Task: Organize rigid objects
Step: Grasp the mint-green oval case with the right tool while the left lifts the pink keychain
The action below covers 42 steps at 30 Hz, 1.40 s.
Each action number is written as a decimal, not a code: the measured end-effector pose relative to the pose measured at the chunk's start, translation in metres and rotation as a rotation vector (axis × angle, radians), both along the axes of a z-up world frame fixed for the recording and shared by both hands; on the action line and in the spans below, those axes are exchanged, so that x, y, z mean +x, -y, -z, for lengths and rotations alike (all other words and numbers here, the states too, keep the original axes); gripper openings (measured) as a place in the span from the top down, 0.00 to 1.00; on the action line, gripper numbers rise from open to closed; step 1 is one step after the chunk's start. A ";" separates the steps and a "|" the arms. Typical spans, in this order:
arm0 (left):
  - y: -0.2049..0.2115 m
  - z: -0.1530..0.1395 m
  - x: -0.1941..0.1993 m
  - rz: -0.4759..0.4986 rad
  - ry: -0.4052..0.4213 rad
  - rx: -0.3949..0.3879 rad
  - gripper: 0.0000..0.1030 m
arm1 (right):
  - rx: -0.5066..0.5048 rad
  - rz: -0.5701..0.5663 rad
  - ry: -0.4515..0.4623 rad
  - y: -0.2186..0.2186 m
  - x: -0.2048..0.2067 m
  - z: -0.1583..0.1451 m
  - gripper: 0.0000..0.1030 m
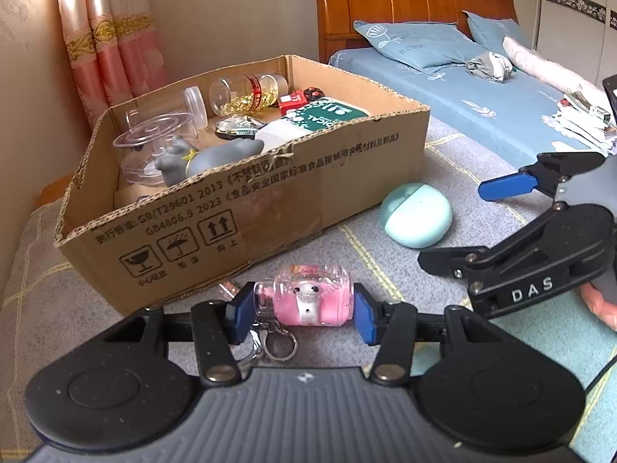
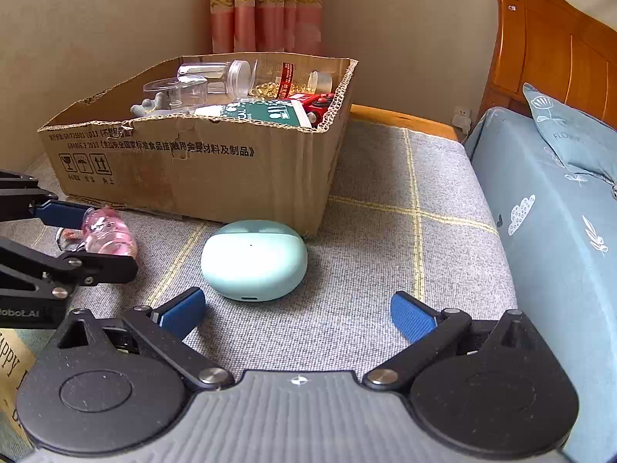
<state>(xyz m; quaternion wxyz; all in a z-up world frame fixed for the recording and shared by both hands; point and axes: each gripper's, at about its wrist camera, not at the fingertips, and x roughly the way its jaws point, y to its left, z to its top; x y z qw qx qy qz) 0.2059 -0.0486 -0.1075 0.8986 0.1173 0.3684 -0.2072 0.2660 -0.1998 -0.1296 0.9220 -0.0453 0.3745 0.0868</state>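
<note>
The left tool (image 1: 304, 306) is clamped side-on around the pink keychain charm (image 1: 304, 301) just before the cardboard box (image 1: 270, 181), probably bound there, while the right tool (image 2: 297, 318) gapes wide near the mint earbud case (image 2: 254, 260) on the grey blanket (image 2: 385, 231).

Grey checked cloth (image 2: 385, 231), cardboard box (image 2: 216, 169) (mint case (image 2: 253, 260) beside)

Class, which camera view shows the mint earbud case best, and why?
The right wrist view: the earbud case sits near centre, whole, just ahead of the open right gripper, its seam and port visible. The left wrist view shows it smaller, off to the right beside the box, beyond the keychain.
</note>
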 end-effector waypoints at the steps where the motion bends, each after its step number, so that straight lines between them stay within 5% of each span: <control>1: -0.004 0.000 -0.005 -0.003 -0.004 -0.001 0.51 | 0.000 0.001 0.000 0.000 0.000 0.000 0.00; 10: -0.033 -0.003 -0.052 -0.017 -0.035 -0.011 0.52 | 0.001 0.008 0.003 0.000 -0.001 0.000 0.00; 29: -0.021 0.001 -0.047 -0.004 -0.023 -0.029 0.51 | -0.017 -0.081 -0.019 -0.021 0.023 -0.003 0.01; 37: -0.023 0.000 -0.045 -0.004 -0.034 -0.030 0.52 | -0.025 -0.100 -0.016 -0.028 0.020 -0.012 0.34; 42: -0.022 -0.005 -0.044 0.008 -0.039 -0.010 0.52 | -0.033 -0.109 -0.034 -0.028 0.019 -0.014 0.36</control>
